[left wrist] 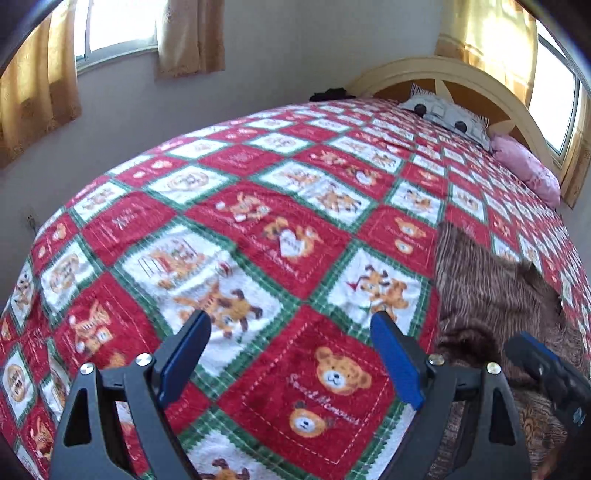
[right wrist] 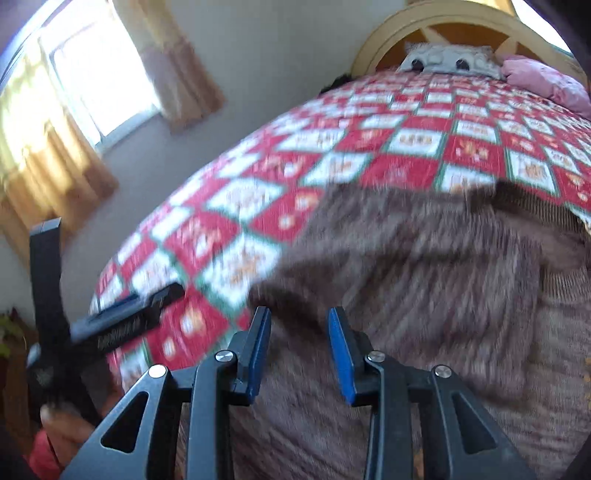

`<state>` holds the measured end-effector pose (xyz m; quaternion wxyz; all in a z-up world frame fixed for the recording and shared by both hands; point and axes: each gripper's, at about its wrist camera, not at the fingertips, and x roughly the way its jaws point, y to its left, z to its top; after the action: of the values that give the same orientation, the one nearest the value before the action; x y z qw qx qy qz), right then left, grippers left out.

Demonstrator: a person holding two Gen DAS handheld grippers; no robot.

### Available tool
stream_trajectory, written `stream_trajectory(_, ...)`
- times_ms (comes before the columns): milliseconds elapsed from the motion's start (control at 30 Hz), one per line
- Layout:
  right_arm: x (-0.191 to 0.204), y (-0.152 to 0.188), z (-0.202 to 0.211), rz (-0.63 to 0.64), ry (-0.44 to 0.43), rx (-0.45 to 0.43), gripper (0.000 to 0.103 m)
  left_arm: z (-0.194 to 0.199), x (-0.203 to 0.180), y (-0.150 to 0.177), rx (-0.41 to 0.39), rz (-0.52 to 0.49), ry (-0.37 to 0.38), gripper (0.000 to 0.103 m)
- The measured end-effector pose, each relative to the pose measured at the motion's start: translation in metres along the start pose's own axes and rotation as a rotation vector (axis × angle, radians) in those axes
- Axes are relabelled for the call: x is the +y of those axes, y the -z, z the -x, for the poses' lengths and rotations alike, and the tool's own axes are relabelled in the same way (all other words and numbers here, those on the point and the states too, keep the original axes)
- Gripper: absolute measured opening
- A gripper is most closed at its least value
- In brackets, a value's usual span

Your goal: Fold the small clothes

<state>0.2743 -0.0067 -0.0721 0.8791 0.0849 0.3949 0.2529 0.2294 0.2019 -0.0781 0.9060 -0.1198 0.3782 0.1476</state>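
Note:
A brown striped knitted garment (right wrist: 424,277) lies spread on a bed under a red, white and green teddy-bear quilt (left wrist: 258,229). My right gripper (right wrist: 300,321) hovers over the garment's near left part. Its blue pads are a narrow gap apart, with nothing pinched between them. My left gripper (left wrist: 291,325) stands wide open above bare quilt, left of the garment (left wrist: 487,295), and holds nothing. The right gripper's fingers (left wrist: 543,365) show blurred over the cloth in the left wrist view. The right wrist view is motion-blurred.
A curved wooden headboard (left wrist: 443,70) stands at the far end with a grey patterned pillow (left wrist: 447,116) and a pink pillow (left wrist: 524,166). Curtained windows (left wrist: 118,26) line the walls. A person's hand (right wrist: 62,424) holds the left gripper at the bed's near left edge.

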Motion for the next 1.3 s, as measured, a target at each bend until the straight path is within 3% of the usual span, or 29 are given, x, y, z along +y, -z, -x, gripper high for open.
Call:
stream_trajectory(67,0.004,-0.004,-0.019,-0.024,-0.032,0.033,0.024,0.005,-0.003,-0.004,-0.019,-0.011,0.009,0.091)
stream_trajectory(133,0.008,0.004,-0.051,-0.054,-0.073,0.146,0.022,0.006,-0.007,-0.008,-0.029,-0.023,0.015,0.091)
stream_trajectory(200,0.009,0.016,-0.055,-0.080,-0.118,0.151,0.022,0.008,-0.010,-0.013,-0.039,-0.031,0.026,0.091)
stream_trajectory(367,-0.006,0.029,-0.020,-0.168,-0.169,0.160,0.022,0.011,-0.037,-0.026,-0.061,-0.078,0.073,0.091)
stream_trajectory(467,-0.032,0.044,0.025,-0.269,-0.147,0.089,0.022,0.014,-0.068,-0.026,-0.072,-0.133,0.114,0.091)
stream_trajectory(567,-0.062,0.065,0.081,-0.345,-0.046,-0.020,0.026,0.014,-0.107,-0.017,-0.057,-0.212,0.176,0.091)
stream_trajectory(633,-0.087,0.081,0.122,-0.422,0.039,-0.102,0.048,0.012,-0.130,-0.009,-0.037,-0.256,0.211,0.091)
stream_trajectory(700,-0.110,0.097,0.161,-0.498,0.110,-0.189,0.060,0.008,-0.154,0.003,-0.013,-0.294,0.224,0.091)
stream_trajectory(867,-0.158,0.136,0.241,-0.633,0.260,-0.304,0.060,-0.009,-0.192,0.029,0.063,-0.349,0.226,0.091)
stream_trajectory(967,-0.183,0.161,0.278,-0.712,0.335,-0.350,0.060,-0.025,-0.198,0.043,0.118,-0.358,0.167,0.091)
stream_trajectory(1133,-0.225,0.188,0.348,-0.842,0.454,-0.467,0.060,-0.019,-0.202,0.047,0.103,-0.382,0.132,0.092)
stream_trajectory(1300,-0.274,0.193,0.407,-0.870,0.553,-0.523,0.060,0.004,-0.216,0.054,0.093,-0.399,0.212,0.091)
